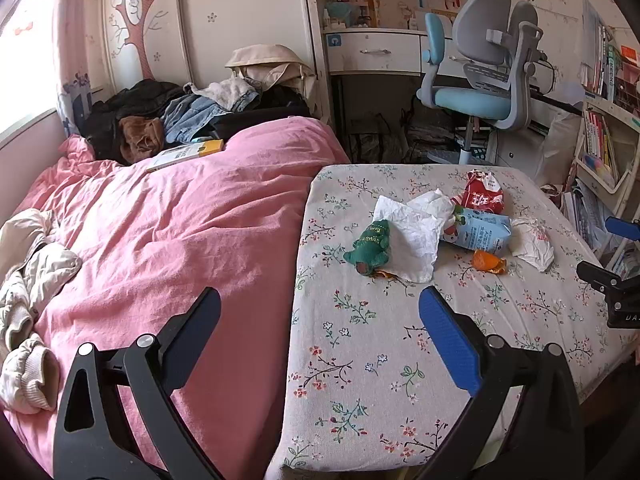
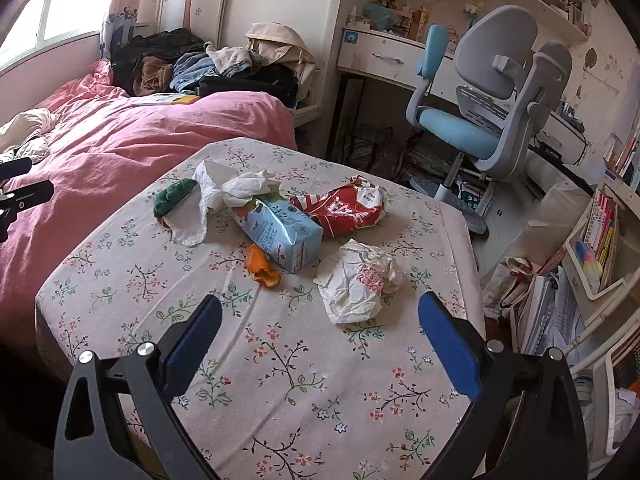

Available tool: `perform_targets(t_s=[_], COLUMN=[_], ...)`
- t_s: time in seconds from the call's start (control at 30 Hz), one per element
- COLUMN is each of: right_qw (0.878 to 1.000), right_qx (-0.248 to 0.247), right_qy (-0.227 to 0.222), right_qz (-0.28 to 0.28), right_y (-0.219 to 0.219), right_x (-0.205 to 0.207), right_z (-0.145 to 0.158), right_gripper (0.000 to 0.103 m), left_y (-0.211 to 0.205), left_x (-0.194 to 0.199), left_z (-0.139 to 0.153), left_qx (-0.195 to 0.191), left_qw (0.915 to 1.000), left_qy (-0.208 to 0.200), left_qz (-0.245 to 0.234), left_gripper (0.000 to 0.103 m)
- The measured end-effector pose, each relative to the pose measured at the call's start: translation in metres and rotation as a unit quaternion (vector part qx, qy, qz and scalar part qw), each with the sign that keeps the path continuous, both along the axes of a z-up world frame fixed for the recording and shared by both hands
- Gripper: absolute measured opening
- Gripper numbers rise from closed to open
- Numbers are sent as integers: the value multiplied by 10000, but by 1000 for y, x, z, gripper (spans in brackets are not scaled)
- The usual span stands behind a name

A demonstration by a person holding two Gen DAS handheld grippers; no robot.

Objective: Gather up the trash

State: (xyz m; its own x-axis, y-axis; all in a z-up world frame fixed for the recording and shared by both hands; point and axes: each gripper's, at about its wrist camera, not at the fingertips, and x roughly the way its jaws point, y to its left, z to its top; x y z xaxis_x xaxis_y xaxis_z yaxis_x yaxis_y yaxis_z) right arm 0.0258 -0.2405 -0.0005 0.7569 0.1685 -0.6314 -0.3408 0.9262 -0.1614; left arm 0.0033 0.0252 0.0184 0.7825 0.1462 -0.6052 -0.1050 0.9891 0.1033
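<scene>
hovering: right hand-held gripper [image 2: 320, 344] spread, empty, above surface [image 2: 280, 380]; left hand-held gripper [image 1: 320, 336] spread too.
trash: wrapper [image 2: 356, 280] nearest, beside carton [image 2: 280, 232], peel [image 2: 262, 266].
risk: thin wrapper may slip or snag the cloth.

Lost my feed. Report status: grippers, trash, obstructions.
Left gripper open, empty. Right gripper open, empty. Trash untouched on floral cover: crumpled wrapper nearest right gripper, blue carton, orange peel. Nothing blocking.
</scene>
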Motion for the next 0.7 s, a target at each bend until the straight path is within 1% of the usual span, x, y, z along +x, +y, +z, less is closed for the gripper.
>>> perform_targets(t_s=[0.7], right_qw=[10000], right_qx=[-41], right_qy=[5], right_qz=[-13], right_y=[0], right_x=[-1], right_z=[0], right_gripper=[94], left_y=[0], left_x=[1], left_z=[-2], left_qx=[-17], left_qw=[10000], left_qy=[27], left_qz=[14], left_gripper=[96])
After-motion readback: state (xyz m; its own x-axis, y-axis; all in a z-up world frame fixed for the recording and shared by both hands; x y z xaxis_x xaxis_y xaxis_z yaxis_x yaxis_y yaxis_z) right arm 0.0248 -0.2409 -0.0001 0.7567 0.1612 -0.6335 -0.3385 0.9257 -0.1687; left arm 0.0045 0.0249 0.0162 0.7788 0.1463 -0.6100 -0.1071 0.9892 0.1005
